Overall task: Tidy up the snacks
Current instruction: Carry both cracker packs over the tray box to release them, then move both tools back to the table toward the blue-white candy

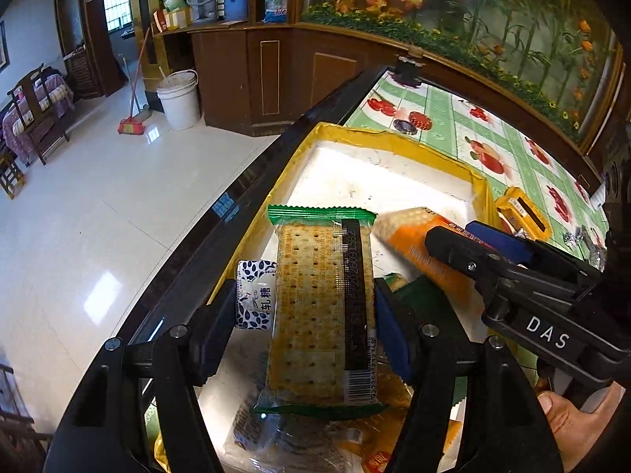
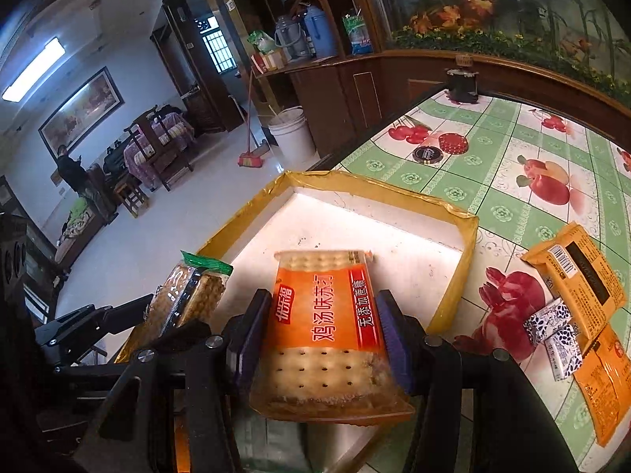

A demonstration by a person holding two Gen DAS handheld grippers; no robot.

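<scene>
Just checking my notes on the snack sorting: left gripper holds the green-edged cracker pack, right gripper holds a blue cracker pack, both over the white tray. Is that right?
Not quite. The pack in the right gripper is orange, not blue; the right wrist view shows the orange cracker pack between its pads. The rest stands: the left gripper holds the green-edged cracker pack, both over the white tray.

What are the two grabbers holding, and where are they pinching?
The left gripper pinches a green-edged cracker pack by its long sides. The right gripper pinches an orange cracker pack by its sides, near its lower half.
</scene>
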